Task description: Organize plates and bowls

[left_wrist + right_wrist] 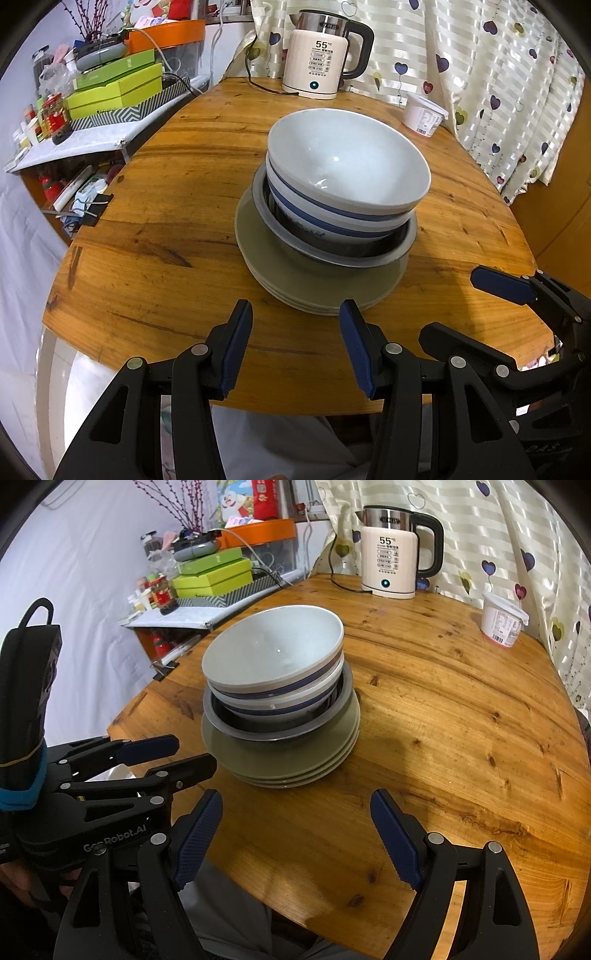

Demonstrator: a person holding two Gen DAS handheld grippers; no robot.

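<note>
Bowls (pixel 347 173), two, nest in one pan (pixel 332 254) atop three plates (pixel 317 291); both grippers' fingers (pixel 236 343) apart.

On the surface (pixel 166 206) a stack of plates (pixel 295 284) sits near the front edge, with a metal dish (pixel 332 254) on it and two nested bowls (pixel 347 166) inside that. Behind stands a kettle (pixel 321 55), a tub (pixel 424 114) off to its right. Boxes (pixel 114 88) are piled on a shelf to the left.
</note>
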